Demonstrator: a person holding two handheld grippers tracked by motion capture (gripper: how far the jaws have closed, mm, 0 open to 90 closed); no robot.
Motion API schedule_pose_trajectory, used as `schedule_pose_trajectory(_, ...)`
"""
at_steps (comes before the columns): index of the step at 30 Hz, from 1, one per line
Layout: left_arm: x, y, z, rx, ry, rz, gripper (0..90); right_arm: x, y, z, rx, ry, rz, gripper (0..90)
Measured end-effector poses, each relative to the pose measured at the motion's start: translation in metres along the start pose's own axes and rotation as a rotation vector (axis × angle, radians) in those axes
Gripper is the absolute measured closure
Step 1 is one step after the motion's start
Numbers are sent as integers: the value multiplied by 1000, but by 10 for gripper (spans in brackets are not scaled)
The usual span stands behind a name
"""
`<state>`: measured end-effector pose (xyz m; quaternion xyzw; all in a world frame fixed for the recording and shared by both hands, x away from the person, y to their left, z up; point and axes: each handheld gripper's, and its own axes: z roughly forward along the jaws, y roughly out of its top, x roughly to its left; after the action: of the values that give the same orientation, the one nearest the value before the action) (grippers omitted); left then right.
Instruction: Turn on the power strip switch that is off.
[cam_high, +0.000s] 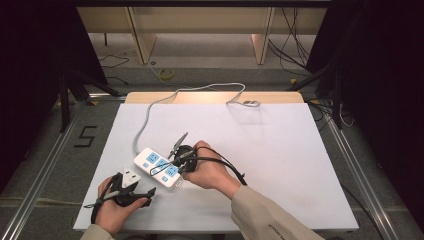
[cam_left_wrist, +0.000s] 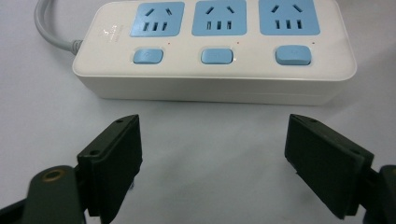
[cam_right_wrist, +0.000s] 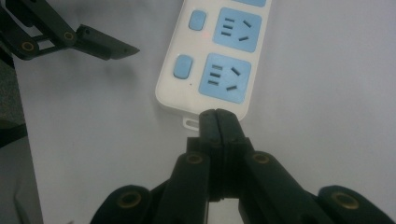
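While pressed together at the near end of the white three-socket power strip with blue faces (cam_right_wrist: 219, 56), right gripper (cam_right_wrist: 217, 122) holds nothing. Left gripper (cam_left_wrist: 212, 161) spread wide, empty, just beside the strip's long side. Strip toward the near left of the white tabletop (cam_high: 280, 150).

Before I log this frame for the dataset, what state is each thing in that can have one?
Power strip: flat on the table, all three sockets empty.
Strip's cable: attached, trailing loosely to the table's far edge.
Left gripper: jaws wide open, holding nothing, short of the strip's side.
Right gripper: jaws shut with nothing between them, tips at the strip's end.
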<state>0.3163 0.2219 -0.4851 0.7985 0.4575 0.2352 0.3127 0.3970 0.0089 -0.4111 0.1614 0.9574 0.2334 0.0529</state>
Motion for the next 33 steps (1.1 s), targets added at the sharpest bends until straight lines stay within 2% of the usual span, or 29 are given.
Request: schedule_pose_trajectory(33,0,0,0,8,-3,13,187,6,16,11,-9,13,-4,900)
